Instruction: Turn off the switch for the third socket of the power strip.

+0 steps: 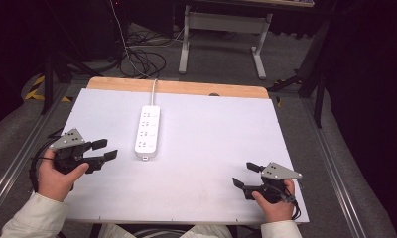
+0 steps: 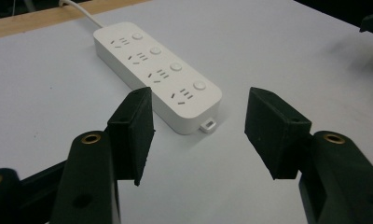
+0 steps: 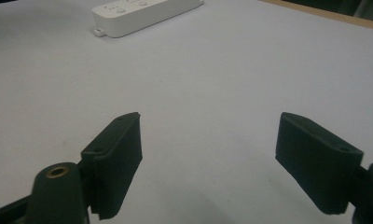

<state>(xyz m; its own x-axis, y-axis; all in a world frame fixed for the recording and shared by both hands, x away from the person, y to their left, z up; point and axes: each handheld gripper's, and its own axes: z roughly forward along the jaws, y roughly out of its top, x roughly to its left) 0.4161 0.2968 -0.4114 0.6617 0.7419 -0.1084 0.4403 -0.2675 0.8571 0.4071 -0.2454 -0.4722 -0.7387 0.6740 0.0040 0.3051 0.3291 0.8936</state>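
White plastic power strip, long and rectangular, four socket rows each with a round button, small hanging tab at its near end; lies flat on the pale grey table top, left of centre, lengthwise away from the person. White cord leaves its far end and runs over the bare wooden strip at the back edge, likely to a wall supply beyond, which would explain the strip's orientation

Left gripper, black two-jaw tool with grey three-cornered plate, held in the person's left hand: just beside the power strip's near end, jaws spread wide, nothing between them. In the left gripper view the pads frame the strip's near end, so it is judged the tool aimed at the strip, possibly for a button press or a grasp

Right gripper, same make, in the right hand: near the front right of the table, well apart from the strip, jaws wide open and empty, seemingly parked in reserve

Floor beyond: tangled dark cables and a grey metal desk frame
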